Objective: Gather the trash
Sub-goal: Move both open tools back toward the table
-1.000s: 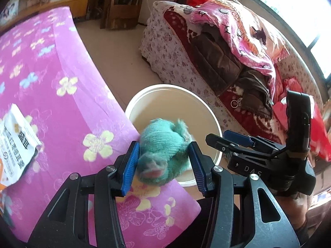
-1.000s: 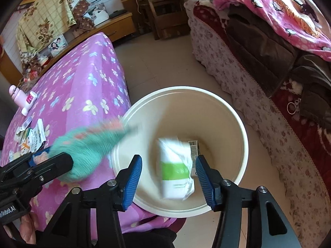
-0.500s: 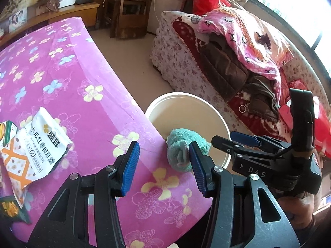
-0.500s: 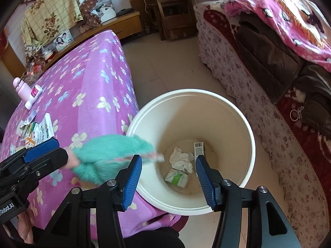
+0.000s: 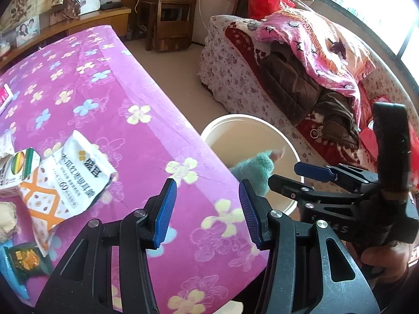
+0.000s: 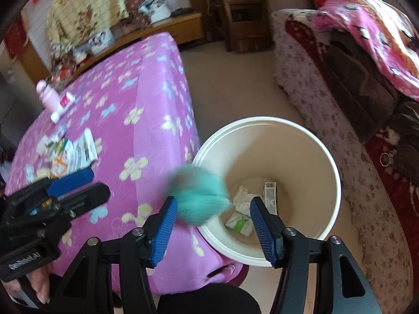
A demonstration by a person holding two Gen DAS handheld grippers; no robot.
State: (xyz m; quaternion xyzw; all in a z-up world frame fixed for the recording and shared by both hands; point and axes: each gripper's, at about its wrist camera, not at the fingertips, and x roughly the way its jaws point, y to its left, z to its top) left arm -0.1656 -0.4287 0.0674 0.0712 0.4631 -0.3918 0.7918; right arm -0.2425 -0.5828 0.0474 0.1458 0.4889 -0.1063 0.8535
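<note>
While the left gripper [image 5: 207, 209] points down over the corner of the pink flower-printed tablecloth [image 5: 104, 99], its blue-padded jaws stand apart with nothing between them. Left wrist view: a fuzzy teal sock-like bundle [image 5: 252, 171] sits past the table edge, at the near rim of the round cream plastic bin [image 5: 288, 141] on the floor; whether it touches the rim cannot be told. Right gripper [image 5: 296, 175] reaches in from the right, angled toward the bin, a hand [image 5: 385, 259] wrapped on its handle; "AS" shows faintly on its body. On the cloth lies a white and orange snack bag [image 5: 65, 180] with Chinese print and a large "60", beside a small white carton with rainbow stripes [image 5: 18, 167] and a dark green wrapper [image 5: 26, 261].

Right wrist view: right gripper [image 6: 213, 222] tilts steeply down above the bin's near rim [image 6: 337, 180], jaws opening, nothing pressed by the pads. The teal bundle [image 6: 199, 196], motion-blurred, hangs over the rim just beyond the left pad. Inside the bin lie a crumpled white tissue [image 6: 242, 198], a white and green packet [image 6: 239, 223] and a small printed carton [image 6: 269, 196], text unreadable. Left gripper [image 6: 78, 185] lies low at left, fingertips of a hand [image 6: 39, 282] under it; lettering on its body is blurred.
</note>
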